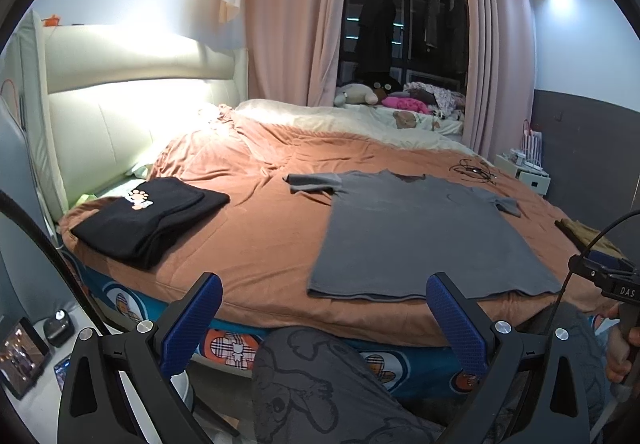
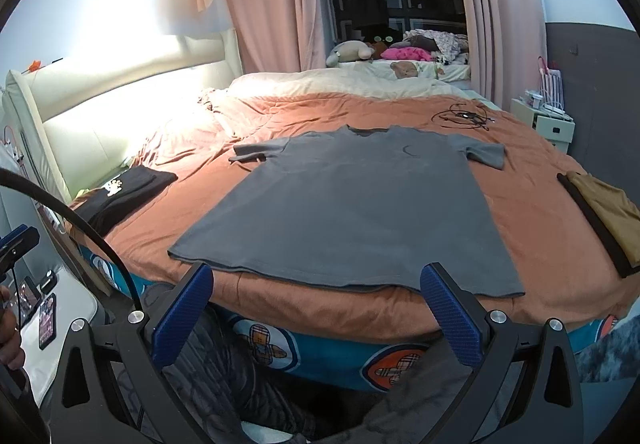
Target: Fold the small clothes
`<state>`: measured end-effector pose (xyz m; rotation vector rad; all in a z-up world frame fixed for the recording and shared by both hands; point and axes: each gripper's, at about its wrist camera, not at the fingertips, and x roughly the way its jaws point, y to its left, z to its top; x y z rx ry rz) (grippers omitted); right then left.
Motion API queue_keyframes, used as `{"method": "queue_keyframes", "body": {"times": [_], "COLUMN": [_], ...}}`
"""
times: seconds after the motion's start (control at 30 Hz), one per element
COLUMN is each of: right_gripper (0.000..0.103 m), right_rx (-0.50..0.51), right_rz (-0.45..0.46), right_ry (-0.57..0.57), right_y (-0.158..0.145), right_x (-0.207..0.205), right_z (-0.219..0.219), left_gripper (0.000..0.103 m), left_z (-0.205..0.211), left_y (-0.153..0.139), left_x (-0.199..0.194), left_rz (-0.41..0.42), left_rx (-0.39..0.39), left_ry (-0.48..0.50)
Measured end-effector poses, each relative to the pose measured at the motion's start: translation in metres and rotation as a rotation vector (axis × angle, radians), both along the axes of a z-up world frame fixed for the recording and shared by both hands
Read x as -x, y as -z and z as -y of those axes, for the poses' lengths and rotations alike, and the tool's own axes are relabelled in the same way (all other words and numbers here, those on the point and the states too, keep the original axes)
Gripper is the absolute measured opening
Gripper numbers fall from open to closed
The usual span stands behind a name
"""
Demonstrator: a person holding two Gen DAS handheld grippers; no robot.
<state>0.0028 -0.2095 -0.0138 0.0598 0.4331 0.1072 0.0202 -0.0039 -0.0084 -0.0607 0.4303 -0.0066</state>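
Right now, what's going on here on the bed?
A person holds two grippers, both open and empty, at the near bed edge. A grey T-shirt lies flat and unfolded on the orange cover. The left gripper and right gripper hover short of its hem. A folded black garment sits to the left.

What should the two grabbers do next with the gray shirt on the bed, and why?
Probably reach forward to the gray T-shirt. It lies flat and unfolded on the orange blanket, while the left gripper and right gripper are open, empty and short of its hem.
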Motion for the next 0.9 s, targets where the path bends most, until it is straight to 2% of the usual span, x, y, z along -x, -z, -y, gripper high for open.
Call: {"method": "queue_keyframes", "body": {"times": [0.2, 0.37, 0.67, 0.9], "right_gripper": [0.103, 0.103, 0.103, 0.103], "right_rx": [0.011, 0.003, -0.032, -0.037], "right_rz": [0.002, -0.004, -0.055, -0.103], "right_ry": [0.004, 0.007, -0.021, -0.046], "right_y": [-0.003, -0.007, -0.014, -0.018], "right_x": [-0.002, -0.023, -0.103, -0.169], "right_z": [0.003, 0.004, 0.005, 0.009], "left_gripper": [0.102, 0.101, 0.094, 0.081], "left_z": [-0.002, -0.006, -0.019, -0.029], "left_y": [0.001, 0.002, 0.002, 0.004], "left_x": [-0.005, -0.029, -0.104, -0.175], "left_rz": [-0.007, -0.025, -0.077, -0.125], "left_rx": [0.013, 0.014, 0.035, 0.059], "left_ry": [0.004, 0.006, 0.015, 0.034]}}
